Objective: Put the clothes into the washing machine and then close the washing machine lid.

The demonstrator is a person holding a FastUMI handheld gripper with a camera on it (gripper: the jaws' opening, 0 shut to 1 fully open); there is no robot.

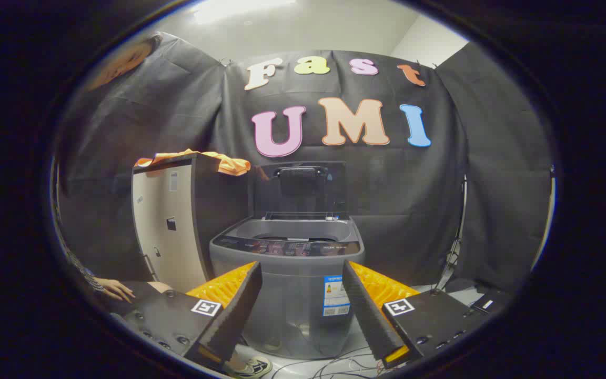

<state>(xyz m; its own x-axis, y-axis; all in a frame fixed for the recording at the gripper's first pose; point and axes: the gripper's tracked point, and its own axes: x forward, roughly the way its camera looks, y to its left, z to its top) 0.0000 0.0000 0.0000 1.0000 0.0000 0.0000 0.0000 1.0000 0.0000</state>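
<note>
a fisheye view looks forward along a hand-held gripper, whose two fingers are spread wide apart with nothing between them. straight ahead, seen through the gap between the fingers, stands a grey top-loading washing machine. its lid is raised upright at the back, so the drum opening is exposed, and no clothing can be seen inside from this low angle. a dark control strip runs along the front rim.

the clothes are an orange garment lying crumpled on top of a tall cabinet that stands just beside the machine, on its left. part of the cloth hangs over the cabinet's top corner on the side nearest the washer. the garment is well beyond the fingers and higher than them. a person's hand rests low down to the left of the gripper, and loose cables trail on the floor in front of the machine.

the step in hand appears to be reaching for the garment. to do it well, the gripper would need to rise and swing left, keeping its fingers spread until they straddle a thick fold, likely the bunched part near the overhanging corner. pinching a bunch rather than a single edge should keep the cloth from slipping. lifting it clear of the cabinet before crossing to the drum would avoid snagging the raised lid.
</note>
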